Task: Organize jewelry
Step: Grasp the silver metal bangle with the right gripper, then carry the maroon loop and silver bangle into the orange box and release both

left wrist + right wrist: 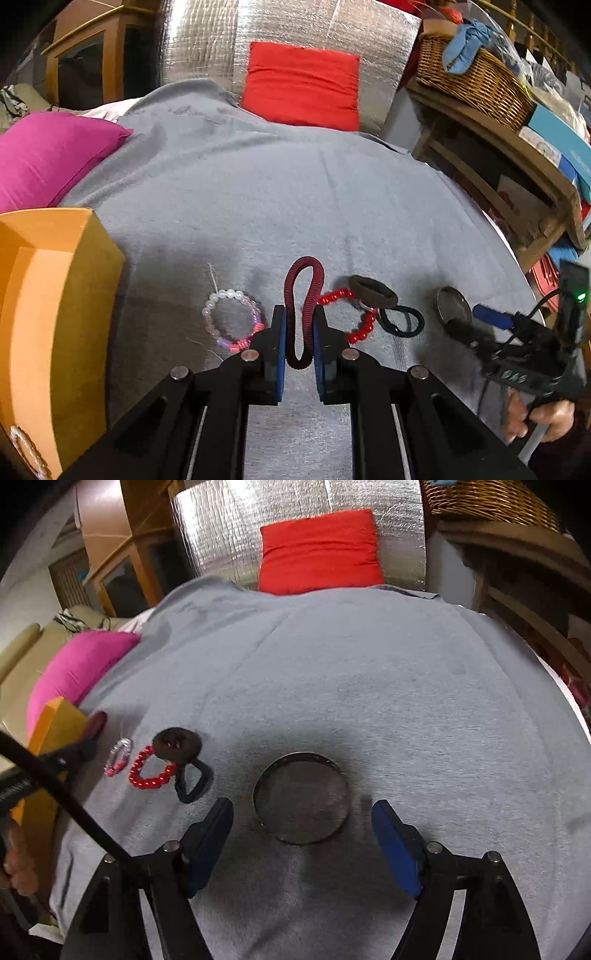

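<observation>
Left gripper: clamped on a dark red ribbed band, squeezed into a long loop between the blue pads, apparently clear of the grey cloth beneath. Just left of the fingers, a white-and-pink bead bracelet flat on the cloth; just right, a red bead bracelet, with a brown ring-shaped piece over its far edge and a black elastic tie beside that. Further left, an orange box, open, with one pale beaded piece already inside (the only item visibly stowed, part of it cut off by the frame).

Right gripper: spread wide, holding nothing, with a round metal bangle just ahead of the fingertips, flat on the cloth, untouched by either pad. Well to its left, the same bracelets and ties.

Progress, judged from this: early. One piece boxed, one in hand, five or so left on the cloth, the bangle probably next for the right side.
</observation>
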`<state>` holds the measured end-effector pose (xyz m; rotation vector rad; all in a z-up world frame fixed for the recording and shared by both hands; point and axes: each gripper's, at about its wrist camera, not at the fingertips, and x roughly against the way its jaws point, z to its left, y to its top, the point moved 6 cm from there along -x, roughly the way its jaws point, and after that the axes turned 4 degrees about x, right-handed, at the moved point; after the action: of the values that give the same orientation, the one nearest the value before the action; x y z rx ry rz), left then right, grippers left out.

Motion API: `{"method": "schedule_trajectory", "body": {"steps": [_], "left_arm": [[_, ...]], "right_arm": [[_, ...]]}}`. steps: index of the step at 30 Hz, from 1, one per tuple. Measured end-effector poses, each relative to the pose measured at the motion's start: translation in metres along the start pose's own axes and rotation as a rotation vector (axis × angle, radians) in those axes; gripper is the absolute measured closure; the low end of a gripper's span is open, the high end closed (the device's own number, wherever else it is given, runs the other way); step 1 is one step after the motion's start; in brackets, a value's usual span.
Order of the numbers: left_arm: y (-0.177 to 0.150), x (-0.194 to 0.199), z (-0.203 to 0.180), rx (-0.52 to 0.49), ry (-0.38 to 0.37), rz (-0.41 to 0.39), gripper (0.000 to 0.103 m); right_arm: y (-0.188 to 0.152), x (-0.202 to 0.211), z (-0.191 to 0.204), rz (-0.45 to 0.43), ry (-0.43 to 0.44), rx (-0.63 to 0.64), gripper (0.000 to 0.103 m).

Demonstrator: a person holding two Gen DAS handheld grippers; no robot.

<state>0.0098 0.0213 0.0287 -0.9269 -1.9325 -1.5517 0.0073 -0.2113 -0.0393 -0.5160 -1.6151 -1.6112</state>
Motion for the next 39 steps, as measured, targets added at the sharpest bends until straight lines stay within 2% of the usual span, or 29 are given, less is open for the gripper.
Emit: {"method": "schedule_trajectory", "body": {"steps": [4, 5, 15, 22, 26, 31, 36, 39], "left_arm": [[0.001, 0.001, 0.005, 0.008, 0.013, 0.002, 0.090], [0.001, 0.002, 0.007, 0.013, 0.016, 0.002, 0.090], [0.011, 0.020, 0.021, 0.066, 0.019, -0.044, 0.090], [0.028, 0.072, 0.037, 0.098, 0.044, -0.179, 0.090], [0.033, 0.099, 0.064, 0.158, 0.066, -0.237, 0.090], [0.029, 0.118, 0.111, 0.258, 0.107, -0.252, 0.090], [0.014, 0.122, 0.156, 0.353, 0.141, -0.219, 0.090], [0.000, 0.122, 0.183, 0.445, 0.153, -0.188, 0.090]], "right_arm": [[0.002, -0.016, 0.007, 0.012, -0.109, 0.064, 0.026], [0.003, -0.017, 0.008, 0.004, -0.117, 0.071, 0.036], [0.011, -0.008, -0.004, -0.025, -0.113, -0.004, 0.039], [0.025, 0.030, 0.002, -0.112, -0.069, -0.047, 0.039], [0.029, 0.050, 0.029, -0.150, -0.001, -0.025, 0.039], [0.032, 0.067, 0.083, -0.177, 0.095, 0.039, 0.039], [0.043, 0.065, 0.145, -0.146, 0.196, 0.100, 0.039], [0.058, 0.061, 0.197, -0.113, 0.278, 0.145, 0.039]]}}
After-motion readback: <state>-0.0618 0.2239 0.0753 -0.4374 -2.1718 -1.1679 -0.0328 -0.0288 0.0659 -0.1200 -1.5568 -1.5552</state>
